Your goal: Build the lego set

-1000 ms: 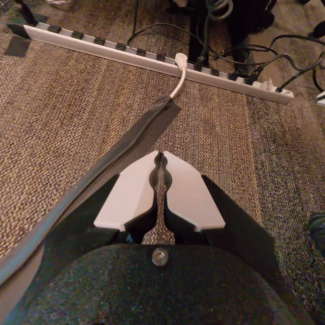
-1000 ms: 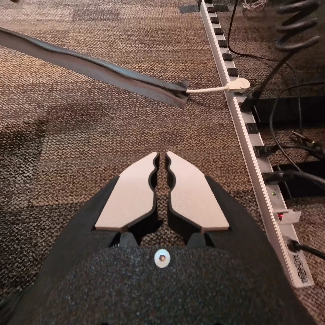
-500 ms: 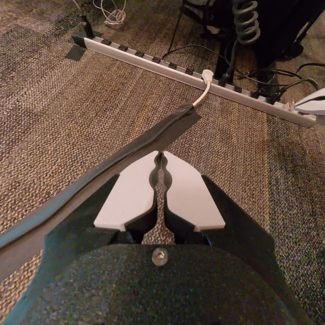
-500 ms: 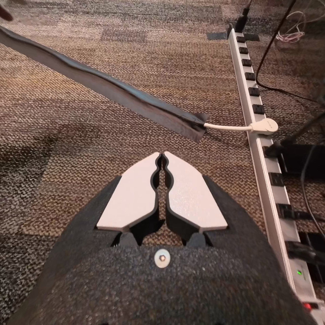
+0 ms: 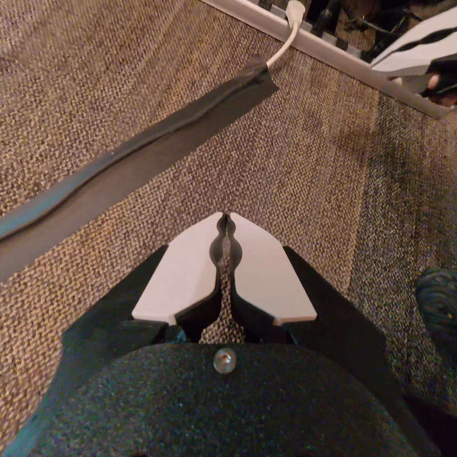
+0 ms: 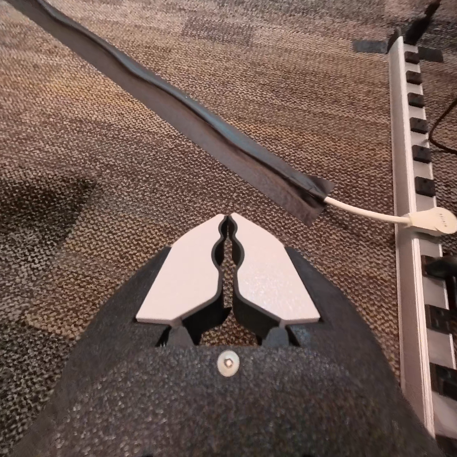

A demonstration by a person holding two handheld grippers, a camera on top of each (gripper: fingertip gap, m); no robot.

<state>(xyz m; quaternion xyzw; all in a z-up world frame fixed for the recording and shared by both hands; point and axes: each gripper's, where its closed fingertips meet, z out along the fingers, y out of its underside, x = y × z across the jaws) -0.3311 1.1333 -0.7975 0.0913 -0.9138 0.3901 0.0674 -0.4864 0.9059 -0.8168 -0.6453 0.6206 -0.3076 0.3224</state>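
Note:
No lego pieces show in either view. My left gripper [image 5: 225, 215] is shut and empty, its white fingers touching at the tips, and it points down at brown carpet [image 5: 284, 173]. My right gripper [image 6: 227, 216] is also shut and empty over the carpet [image 6: 99, 173]. The right gripper's white fingers [image 5: 415, 49], held by a gloved hand, show at the top right of the left wrist view.
A strip of black tape [image 5: 123, 160] over a cable crosses the carpet; it also shows in the right wrist view [image 6: 197, 123]. A white cable [image 6: 358, 212] runs from it to a plug [image 6: 430, 222] in a long white power strip [image 6: 405, 247], which also shows in the left wrist view [image 5: 321, 44]. A dark shoe [image 5: 437, 309] is at right. The gap from one gripper's tips to the other's is roughly 30 cm.
Both grippers have tilted down and closer to the carpet. The right gripper's fingertips, slightly apart a second ago, now touch. The right gripper has come further into the left wrist view.

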